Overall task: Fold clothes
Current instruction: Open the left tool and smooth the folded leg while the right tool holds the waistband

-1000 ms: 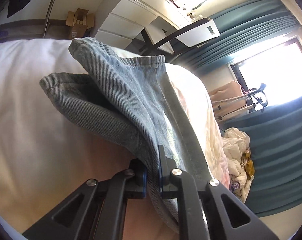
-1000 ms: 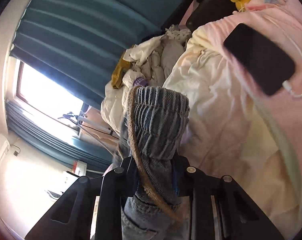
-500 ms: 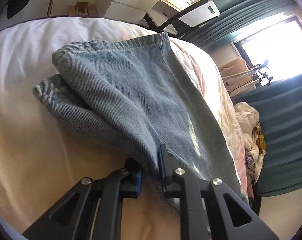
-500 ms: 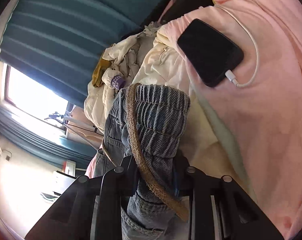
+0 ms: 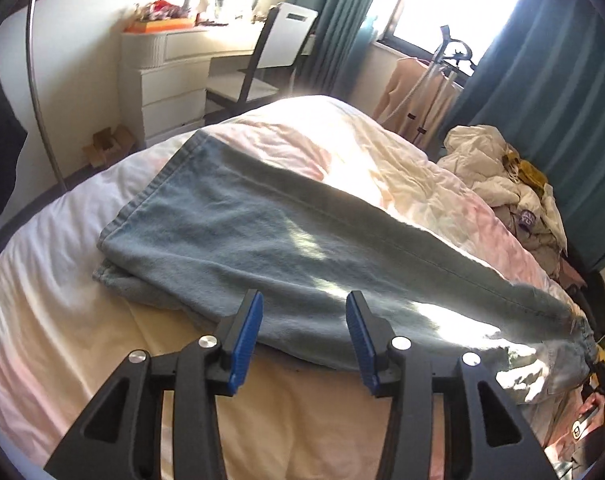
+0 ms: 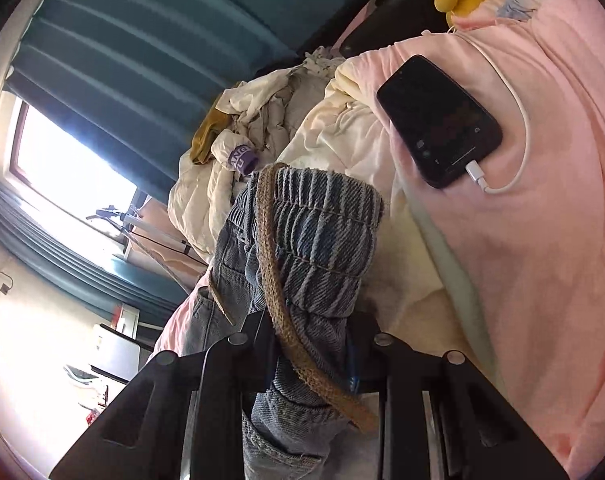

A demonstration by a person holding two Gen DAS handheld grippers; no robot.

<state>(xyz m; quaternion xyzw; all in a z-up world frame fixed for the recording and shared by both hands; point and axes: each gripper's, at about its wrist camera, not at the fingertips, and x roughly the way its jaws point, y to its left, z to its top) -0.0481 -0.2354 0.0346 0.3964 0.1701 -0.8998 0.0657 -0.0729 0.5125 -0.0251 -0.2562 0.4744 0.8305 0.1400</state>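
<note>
Left tool (image 5: 302, 330) opening, empty; right tool (image 6: 308, 344) gripping jeans (image 6: 314, 232).

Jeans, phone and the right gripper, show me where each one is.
jeans (image 5: 262, 240), left wrist view, middle of the flat leg.
phone (image 6: 438, 120), right wrist view, centre of the dark screen.
right gripper (image 6: 308, 344), right wrist view, between fingertips, on the clamped waistband.

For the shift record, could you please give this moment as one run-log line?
stage: jeans folded on bed | left gripper: opening, nothing between pads | right gripper: shut on jeans waistband
</note>
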